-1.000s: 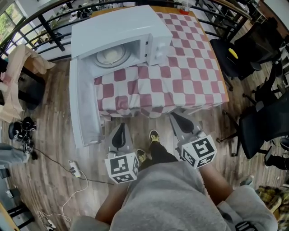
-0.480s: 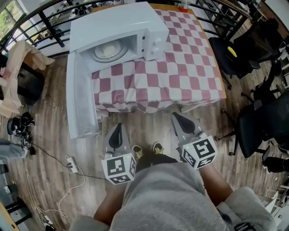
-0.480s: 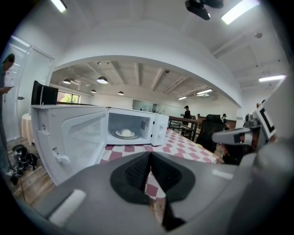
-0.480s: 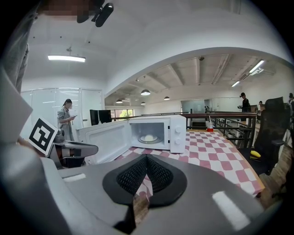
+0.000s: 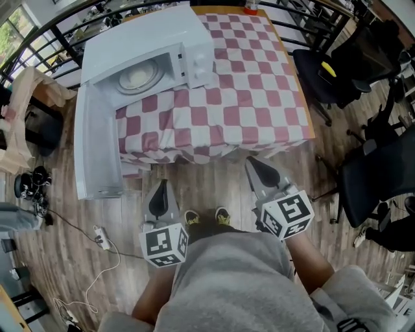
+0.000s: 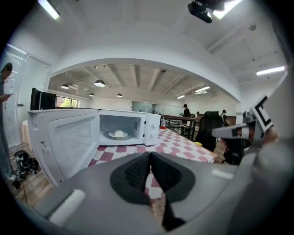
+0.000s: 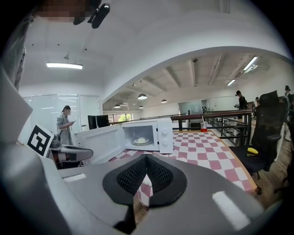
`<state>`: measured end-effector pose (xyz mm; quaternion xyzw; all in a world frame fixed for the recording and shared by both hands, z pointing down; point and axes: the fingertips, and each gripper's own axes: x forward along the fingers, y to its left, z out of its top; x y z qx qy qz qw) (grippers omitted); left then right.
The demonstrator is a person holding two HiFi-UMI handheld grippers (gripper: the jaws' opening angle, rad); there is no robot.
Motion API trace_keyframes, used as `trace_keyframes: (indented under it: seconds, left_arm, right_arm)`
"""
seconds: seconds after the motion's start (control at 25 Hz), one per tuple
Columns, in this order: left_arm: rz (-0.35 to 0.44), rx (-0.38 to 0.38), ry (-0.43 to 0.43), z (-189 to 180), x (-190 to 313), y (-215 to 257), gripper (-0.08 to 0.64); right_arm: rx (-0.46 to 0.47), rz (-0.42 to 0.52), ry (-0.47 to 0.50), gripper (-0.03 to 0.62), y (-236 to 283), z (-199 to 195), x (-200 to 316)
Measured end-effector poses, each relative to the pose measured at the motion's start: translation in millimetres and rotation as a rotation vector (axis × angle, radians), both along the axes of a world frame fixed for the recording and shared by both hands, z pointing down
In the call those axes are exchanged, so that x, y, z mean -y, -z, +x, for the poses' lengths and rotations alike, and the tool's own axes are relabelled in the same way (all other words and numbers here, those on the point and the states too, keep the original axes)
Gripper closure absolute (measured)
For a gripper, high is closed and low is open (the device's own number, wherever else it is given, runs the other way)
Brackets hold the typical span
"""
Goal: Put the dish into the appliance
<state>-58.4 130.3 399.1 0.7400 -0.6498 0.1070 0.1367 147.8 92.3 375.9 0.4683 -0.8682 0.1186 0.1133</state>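
A white microwave (image 5: 162, 39) stands on the far left of the red-and-white checked table (image 5: 259, 97), its door (image 5: 97, 149) swung wide open over the table's left edge. A pale dish (image 5: 136, 78) lies on the turntable inside, and it also shows as the dish (image 6: 119, 133) and the dish (image 7: 140, 140) in the two gripper views. My left gripper (image 5: 159, 186) and right gripper (image 5: 250, 162) hang over the wooden floor short of the table's near edge. Both point at the table. The pads of the left gripper (image 6: 149, 153) and of the right gripper (image 7: 146, 157) meet with nothing between them.
Black office chairs (image 5: 382, 175) stand right of the table, one with a yellow thing (image 5: 329, 67) on its seat. A red-capped cup (image 5: 251, 8) sits at the table's far edge. A power strip and cable (image 5: 104, 241) lie on the floor at the left. A person (image 7: 64, 124) stands beyond the microwave.
The table and microwave have slid up and away in the head view. Both grippers now sit farther back from the table's near edge, still shut and empty.
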Motion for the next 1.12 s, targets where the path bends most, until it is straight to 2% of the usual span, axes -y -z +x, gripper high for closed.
trace_keyframes:
  seconds: [0.2,0.44,1.12]
  left_arm:
    - [0.004,0.022,-0.001,19,-4,-1,0.549]
    - [0.002,0.027,0.009,35,-10,-3,0.549]
    - [0.021,0.005,0.025,51,-15,3,0.551]
  right_arm:
    - [-0.002,0.001,-0.024,0.592,-8,30,-1]
    - [0.005,-0.002,-0.012,0.592,-14,46,-8]
    - [0.005,0.010,0.009,0.592,-10,54,-10]
